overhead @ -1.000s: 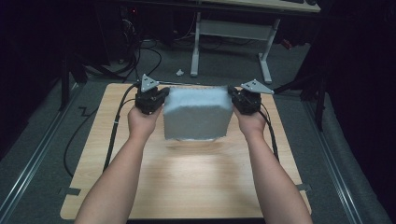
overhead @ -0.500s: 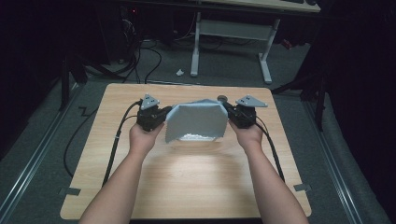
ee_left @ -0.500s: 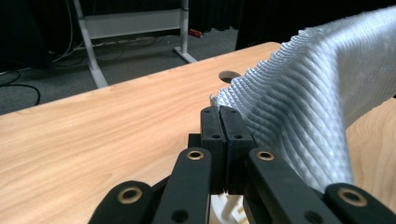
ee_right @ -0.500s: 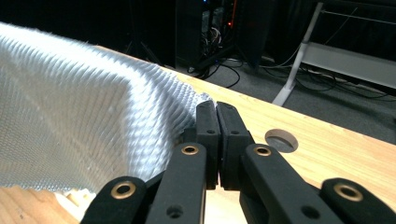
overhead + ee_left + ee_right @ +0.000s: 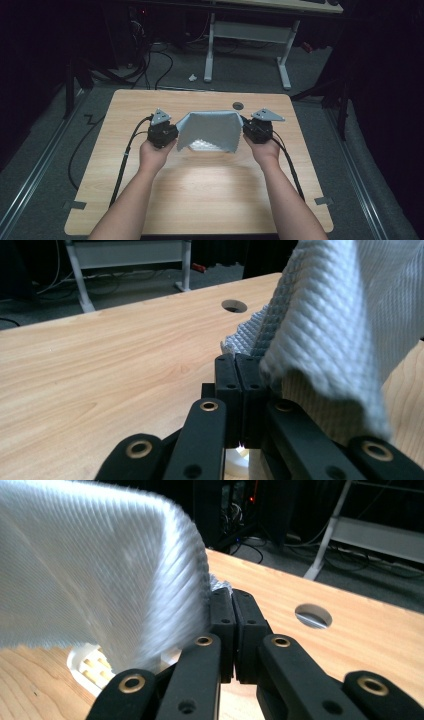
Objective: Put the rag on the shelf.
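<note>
A pale grey-white textured cloth (image 5: 210,131) hangs stretched between my two grippers over the wooden table (image 5: 200,195), its lower edge draped onto the tabletop. My left gripper (image 5: 174,131) is shut on the cloth's left corner; in the left gripper view the jaws (image 5: 239,365) are pressed together with the cloth (image 5: 330,325) bunched at their tips and falling to the right. My right gripper (image 5: 246,128) is shut on the right corner; in the right gripper view the jaws (image 5: 231,602) meet on the cloth (image 5: 100,575), which spreads to the left.
A round cable hole (image 5: 238,105) is in the table just beyond the cloth. Cables (image 5: 125,160) trail from both grippers over the tabletop. A white desk frame (image 5: 250,35) stands on the floor behind the table. Bare wood lies in front of my hands.
Both grippers have come down toward the table with the cloth. The cloth, held up flat before, now sags and its lower edge rests on the wood.
</note>
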Tool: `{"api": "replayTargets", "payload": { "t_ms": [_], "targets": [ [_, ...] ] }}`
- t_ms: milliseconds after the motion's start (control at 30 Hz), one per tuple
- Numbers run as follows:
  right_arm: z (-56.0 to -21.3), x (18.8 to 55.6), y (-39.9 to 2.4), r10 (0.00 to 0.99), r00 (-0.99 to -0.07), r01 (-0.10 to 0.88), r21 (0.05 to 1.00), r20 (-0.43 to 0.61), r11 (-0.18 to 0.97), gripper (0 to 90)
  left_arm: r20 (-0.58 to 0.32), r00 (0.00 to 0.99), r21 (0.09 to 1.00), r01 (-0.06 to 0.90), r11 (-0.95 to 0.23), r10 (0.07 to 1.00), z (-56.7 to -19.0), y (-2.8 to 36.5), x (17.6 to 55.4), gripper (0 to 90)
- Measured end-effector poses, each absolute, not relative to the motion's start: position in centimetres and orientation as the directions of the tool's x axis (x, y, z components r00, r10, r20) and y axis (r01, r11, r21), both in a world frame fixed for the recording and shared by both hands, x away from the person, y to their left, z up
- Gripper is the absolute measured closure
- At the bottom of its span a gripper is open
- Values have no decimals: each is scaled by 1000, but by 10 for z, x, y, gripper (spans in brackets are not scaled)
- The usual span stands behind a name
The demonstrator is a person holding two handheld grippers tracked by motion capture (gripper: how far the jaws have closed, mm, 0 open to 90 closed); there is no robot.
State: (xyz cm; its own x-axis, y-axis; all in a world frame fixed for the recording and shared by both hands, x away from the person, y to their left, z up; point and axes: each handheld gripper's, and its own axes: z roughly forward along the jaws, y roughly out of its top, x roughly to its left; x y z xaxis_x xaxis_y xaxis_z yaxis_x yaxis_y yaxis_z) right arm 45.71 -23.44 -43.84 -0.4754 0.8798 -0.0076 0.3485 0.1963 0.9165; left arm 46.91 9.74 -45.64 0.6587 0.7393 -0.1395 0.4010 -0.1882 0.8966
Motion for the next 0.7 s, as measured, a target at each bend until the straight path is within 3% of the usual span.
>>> {"api": "replayTargets", "payload": {
  "t_ms": [700],
  "targets": [
    [-474,450,-241,886,-464,410,892,23,192,895,-183,652,868,458,-191,736,-481,93,468,885]
  ]
}}
